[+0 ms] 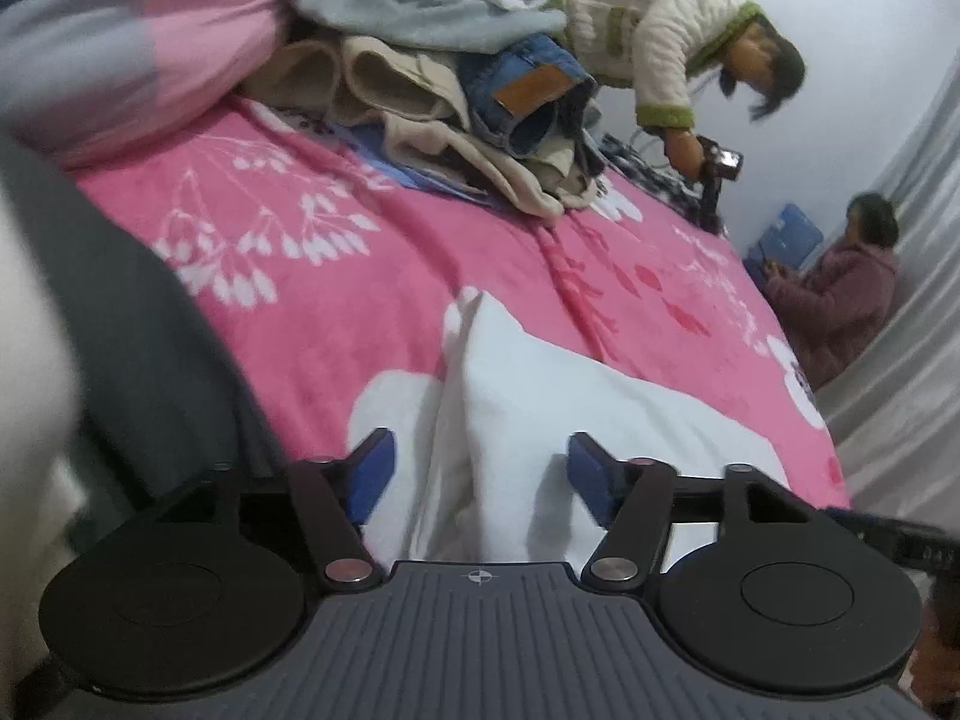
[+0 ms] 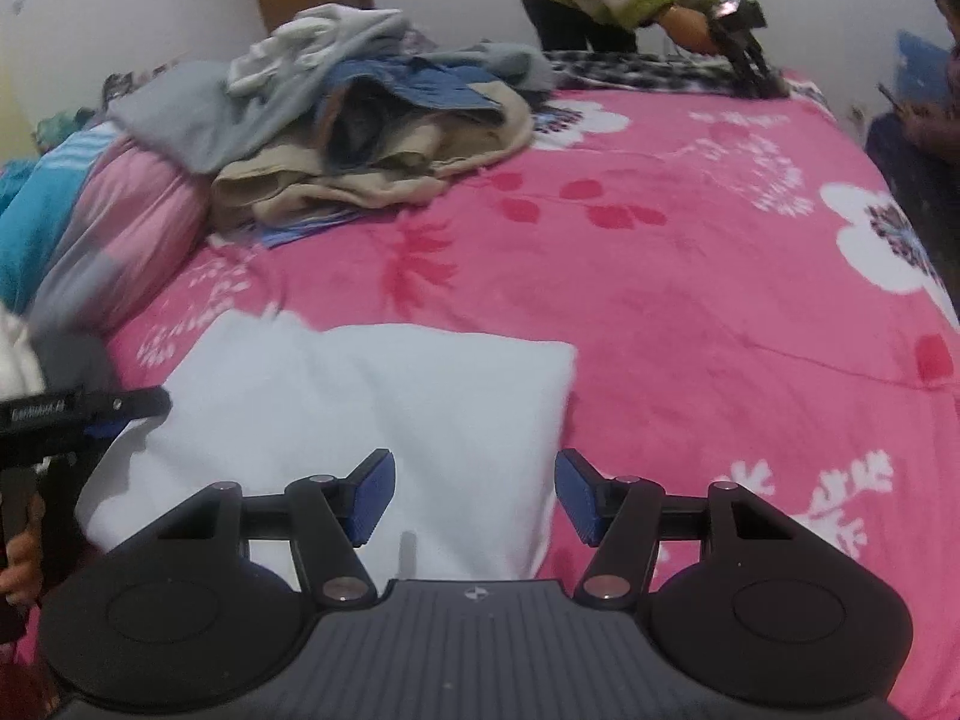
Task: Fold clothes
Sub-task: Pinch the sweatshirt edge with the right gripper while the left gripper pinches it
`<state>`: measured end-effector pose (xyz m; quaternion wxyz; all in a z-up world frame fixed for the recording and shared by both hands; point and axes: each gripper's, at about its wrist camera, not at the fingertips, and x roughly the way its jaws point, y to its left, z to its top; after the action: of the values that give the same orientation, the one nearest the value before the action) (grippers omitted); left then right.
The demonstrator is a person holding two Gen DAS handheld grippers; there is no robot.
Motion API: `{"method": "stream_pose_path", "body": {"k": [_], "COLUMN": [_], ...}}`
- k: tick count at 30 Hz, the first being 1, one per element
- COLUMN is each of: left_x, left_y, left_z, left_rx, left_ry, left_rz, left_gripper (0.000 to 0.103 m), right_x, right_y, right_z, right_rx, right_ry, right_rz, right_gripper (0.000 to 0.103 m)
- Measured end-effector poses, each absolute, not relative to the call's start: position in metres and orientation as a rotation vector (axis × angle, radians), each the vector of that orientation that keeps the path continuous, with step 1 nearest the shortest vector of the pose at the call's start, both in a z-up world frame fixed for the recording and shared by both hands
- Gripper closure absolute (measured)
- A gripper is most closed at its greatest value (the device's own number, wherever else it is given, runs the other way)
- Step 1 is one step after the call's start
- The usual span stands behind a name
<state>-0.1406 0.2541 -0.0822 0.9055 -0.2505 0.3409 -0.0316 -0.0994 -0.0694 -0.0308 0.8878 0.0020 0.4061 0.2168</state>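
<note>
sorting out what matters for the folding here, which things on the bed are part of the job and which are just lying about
Part of the job:
white cloth, folded flat by the claws
left claw, open over it
right claw, open
clothes pile, likely next

Just lying about:
pink bedspread
striped bedding roll
blue box
two other people

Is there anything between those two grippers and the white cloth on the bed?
Nothing visible. The left gripper and right gripper both stand open right over the white cloth, with no other item in between. The clothes pile lies farther back.
</note>
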Motion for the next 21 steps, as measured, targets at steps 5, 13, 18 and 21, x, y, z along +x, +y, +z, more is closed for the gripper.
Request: {"method": "stream_pose_path", "body": {"k": [5, 13, 18, 21], "left_x": [-0.118, -0.077, -0.049, -0.042], "left_y": [0.255, 0.267, 0.274, 0.273], "left_z": [-0.092, -0.113, -0.129, -0.13], "left_rx": [-0.537, -0.665, -0.778, -0.773], "left_ry": [0.76, 0.799, 0.82, 0.839], "left_rz": [-0.129, -0.301, -0.401, -0.418], "left_gripper": [0.028, 0.014, 0.016, 0.024], "right_x": [-0.076, -0.034, 0.0, 0.009], "right_y": [-0.076, -0.086, -0.091, -0.092], "right_z": [-0.037, -0.067, -0.099, -0.113], "right_rx": [0.046, 0.137, 0.347, 0.436], "right_ry": [0.86, 0.949, 1.034, 1.029], "right_rz": [0.455, 0.557, 0.681, 0.731], "right_gripper": [0.041, 0.039, 0.028, 0.026]}}
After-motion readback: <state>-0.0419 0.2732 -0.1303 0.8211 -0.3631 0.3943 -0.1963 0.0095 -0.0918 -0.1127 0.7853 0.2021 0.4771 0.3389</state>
